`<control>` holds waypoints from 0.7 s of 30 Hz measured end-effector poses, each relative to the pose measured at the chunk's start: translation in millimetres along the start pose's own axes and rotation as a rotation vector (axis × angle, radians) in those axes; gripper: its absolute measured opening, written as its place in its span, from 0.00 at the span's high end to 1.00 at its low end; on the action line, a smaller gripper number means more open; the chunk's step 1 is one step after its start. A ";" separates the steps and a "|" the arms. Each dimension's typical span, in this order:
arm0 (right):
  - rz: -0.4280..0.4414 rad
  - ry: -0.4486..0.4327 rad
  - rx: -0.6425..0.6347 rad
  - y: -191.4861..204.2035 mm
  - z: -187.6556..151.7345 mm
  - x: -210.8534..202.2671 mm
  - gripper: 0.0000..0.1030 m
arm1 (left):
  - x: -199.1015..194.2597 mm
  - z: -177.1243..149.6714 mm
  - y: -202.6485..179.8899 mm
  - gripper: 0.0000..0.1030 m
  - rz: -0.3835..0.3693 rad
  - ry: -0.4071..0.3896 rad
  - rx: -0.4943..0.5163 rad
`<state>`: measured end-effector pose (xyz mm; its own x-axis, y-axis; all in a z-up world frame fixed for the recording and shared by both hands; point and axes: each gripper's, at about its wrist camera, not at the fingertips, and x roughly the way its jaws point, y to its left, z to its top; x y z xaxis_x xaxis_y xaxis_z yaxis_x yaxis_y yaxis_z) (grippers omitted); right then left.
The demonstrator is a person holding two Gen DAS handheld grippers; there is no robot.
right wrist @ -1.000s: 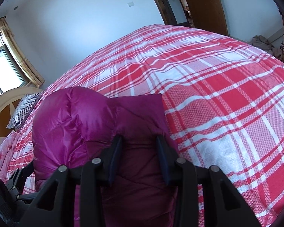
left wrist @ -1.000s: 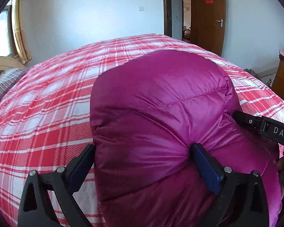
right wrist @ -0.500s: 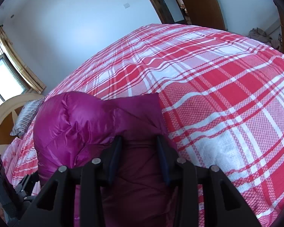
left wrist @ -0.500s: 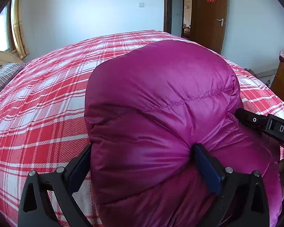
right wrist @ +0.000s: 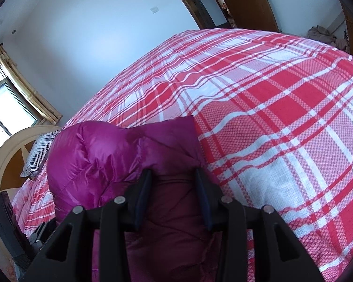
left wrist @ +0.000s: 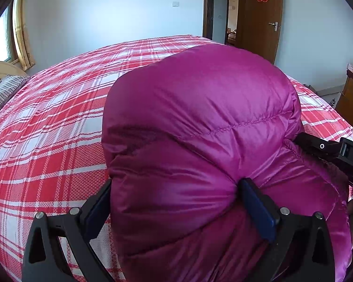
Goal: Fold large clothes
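The magenta down jacket (left wrist: pixel 200 141) lies bunched on the red-and-white plaid bedspread (left wrist: pixel 49 127), filling the middle and the 5 o'clock part of the left wrist view. The left gripper (left wrist: pixel 176 202) stands wide, its blue pads (left wrist: pixel 258 211) pressed into a thick puffed bulge of the jacket from the 8 and 4 o'clock sides; the fabric dimples where the right-hand pad digs in, so it is clenched on the jacket. The black body of the other tool shows at 3 o'clock, against the jacket's edge.

In the right wrist view the jacket (right wrist: pixel 101 155) sits at 8 o'clock, the bedspread (right wrist: pixel 270 117) spreading toward 2 o'clock. The right gripper (right wrist: pixel 174 188) is about a third open, its fingers (right wrist: pixel 203 197) squeezing a darker fold of the jacket between them.

A striped pillow (right wrist: pixel 38 155) lies at 9 o'clock by the headboard (right wrist: pixel 9 155).
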<state>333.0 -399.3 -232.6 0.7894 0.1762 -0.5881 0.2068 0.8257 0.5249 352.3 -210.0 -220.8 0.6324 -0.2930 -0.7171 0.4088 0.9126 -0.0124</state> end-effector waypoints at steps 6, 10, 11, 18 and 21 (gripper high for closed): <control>0.039 0.011 0.028 -4.7 0.8 0.1 0.59 | 4.1 0.8 9.3 0.01 -0.031 0.017 -0.020; 0.056 -0.020 0.029 -3.6 -2.2 -6.7 0.50 | 7.1 1.1 14.5 0.01 -0.054 0.029 -0.038; 0.052 -0.036 0.032 -3.5 -3.0 -10.0 0.43 | 7.5 1.1 14.7 0.00 -0.055 0.029 -0.039; 0.011 -0.048 0.065 -9.3 -2.5 -11.9 0.18 | 10.7 0.2 17.4 0.00 -0.076 0.039 -0.056; 0.028 -0.039 0.066 -10.1 -3.3 -10.8 0.26 | 13.6 0.3 22.9 0.00 -0.095 0.046 -0.070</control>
<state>320.5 -407.8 -233.5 0.8168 0.1766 -0.5492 0.2213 0.7831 0.5811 370.4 -193.2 -230.7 0.5616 -0.3667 -0.7417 0.4171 0.8997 -0.1290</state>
